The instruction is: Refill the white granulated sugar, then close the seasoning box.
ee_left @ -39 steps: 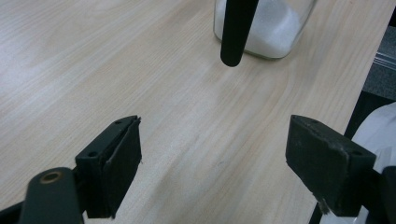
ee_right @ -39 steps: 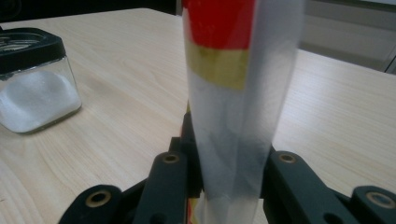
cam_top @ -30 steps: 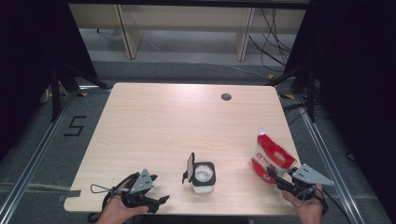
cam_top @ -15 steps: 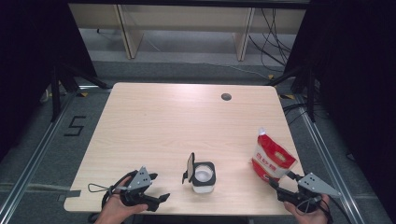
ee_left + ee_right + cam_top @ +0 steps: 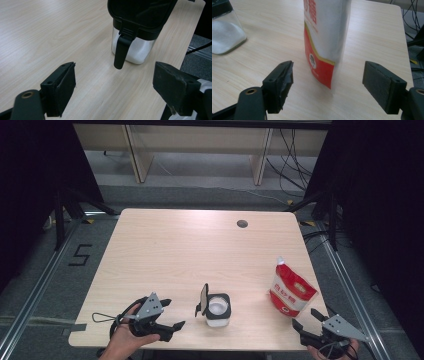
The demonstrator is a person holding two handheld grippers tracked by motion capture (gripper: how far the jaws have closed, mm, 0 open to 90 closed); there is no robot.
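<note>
A red and white pouch (image 5: 291, 289) stands upright near the table's right edge. My right gripper (image 5: 305, 318) sits just in front of it by the near edge. In the right gripper view the pouch (image 5: 325, 37) stands a little beyond the gripper (image 5: 329, 85); the jaws have just been opening and touch nothing. A clear jar (image 5: 218, 310) of white powder stands front centre, its black lid flipped up. My left gripper (image 5: 172, 314) hovers open to the jar's left. In the left gripper view the jar (image 5: 132, 47) lies ahead of the open gripper (image 5: 115, 90).
A light wooden table (image 5: 190, 250) carries everything, with a round cable hole (image 5: 242, 224) at its back right. The jar (image 5: 225, 32) shows at the left of the right gripper view. Dark frames and cables flank the table; its right edge is close to the pouch.
The right gripper let go of the tilted pouch, which now stands upright by itself, and drew back toward the near edge. The left gripper rose slightly.
</note>
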